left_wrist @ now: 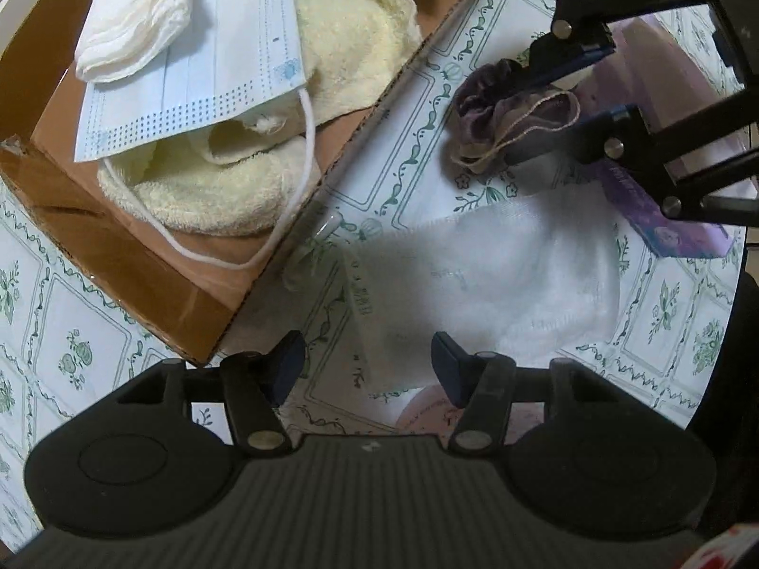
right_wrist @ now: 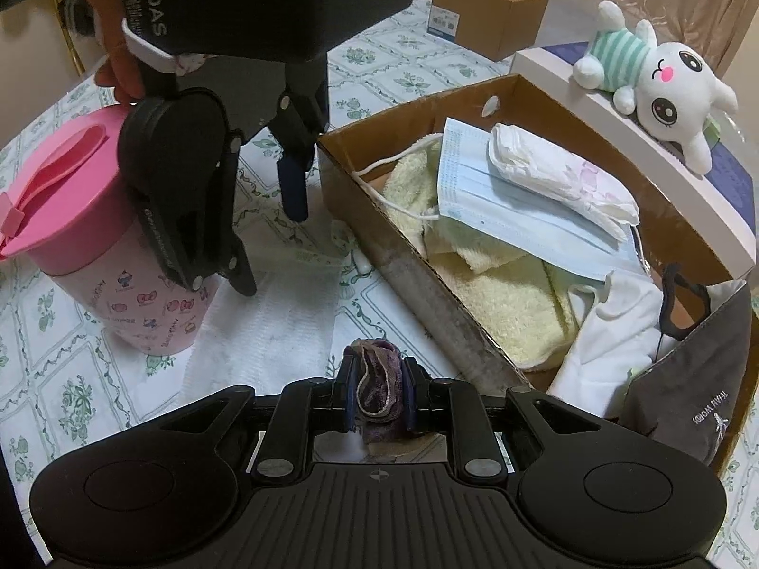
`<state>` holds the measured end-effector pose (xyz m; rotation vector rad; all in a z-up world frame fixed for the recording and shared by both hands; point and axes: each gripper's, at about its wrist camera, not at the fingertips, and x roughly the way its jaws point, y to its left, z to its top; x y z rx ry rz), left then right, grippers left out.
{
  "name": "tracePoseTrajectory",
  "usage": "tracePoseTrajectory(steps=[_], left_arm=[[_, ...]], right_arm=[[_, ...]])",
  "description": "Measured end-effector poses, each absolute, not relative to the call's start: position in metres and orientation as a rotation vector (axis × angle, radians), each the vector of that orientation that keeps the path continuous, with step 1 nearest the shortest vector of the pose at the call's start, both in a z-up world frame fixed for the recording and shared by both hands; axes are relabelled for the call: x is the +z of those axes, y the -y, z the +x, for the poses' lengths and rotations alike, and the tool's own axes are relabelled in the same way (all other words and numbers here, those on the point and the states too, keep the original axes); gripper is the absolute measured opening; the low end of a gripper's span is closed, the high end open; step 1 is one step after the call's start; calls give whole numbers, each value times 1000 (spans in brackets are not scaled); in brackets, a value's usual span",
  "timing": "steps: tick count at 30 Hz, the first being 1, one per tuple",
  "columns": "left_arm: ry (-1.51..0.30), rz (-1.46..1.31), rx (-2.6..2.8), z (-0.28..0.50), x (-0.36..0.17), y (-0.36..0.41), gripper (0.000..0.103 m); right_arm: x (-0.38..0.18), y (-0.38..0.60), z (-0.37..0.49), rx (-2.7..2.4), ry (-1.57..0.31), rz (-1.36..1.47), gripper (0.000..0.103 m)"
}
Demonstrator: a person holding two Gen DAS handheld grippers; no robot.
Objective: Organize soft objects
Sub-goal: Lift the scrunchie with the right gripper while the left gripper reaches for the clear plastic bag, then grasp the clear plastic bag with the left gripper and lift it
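My right gripper [right_wrist: 378, 391] is shut on a purple scrunchie [right_wrist: 377, 389], just above the table beside the cardboard box [right_wrist: 427, 284]. In the left wrist view the right gripper [left_wrist: 564, 99] holds the scrunchie [left_wrist: 503, 114] at the upper right. My left gripper [left_wrist: 367, 370] is open and empty, over a white cloth [left_wrist: 498, 275] lying flat on the table. The right wrist view shows the left gripper [right_wrist: 270, 242] above that cloth [right_wrist: 270, 322]. The box holds a yellow towel [right_wrist: 498, 294], a blue face mask [right_wrist: 498, 208], a white pad [right_wrist: 559, 180] and other fabric.
A pink lidded cup [right_wrist: 95, 237] stands on the floral tablecloth [right_wrist: 57, 370] left of the cloth. A white plush toy [right_wrist: 664, 80] lies on a white shelf behind the box. A small brown box [right_wrist: 488, 14] sits at the back. A purple package [left_wrist: 664, 218] lies at the right.
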<state>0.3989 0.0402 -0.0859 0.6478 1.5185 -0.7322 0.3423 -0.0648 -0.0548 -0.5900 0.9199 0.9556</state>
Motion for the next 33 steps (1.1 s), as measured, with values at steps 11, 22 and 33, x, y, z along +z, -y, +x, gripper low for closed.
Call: tracePoseTrajectory(steps=[11,22,33], left_arm=[[-1433,725,-885,374,-59,-18,48],[-1230,987,-1169,346,-58,32,68],[-1254,1148,-1256,346,-92,47,67]], right_arm=[[-47,72,341,954,-893,-557,19],[-12,124,328,866,-823,-439,19],[4,181,295,750,-758,-228,19]])
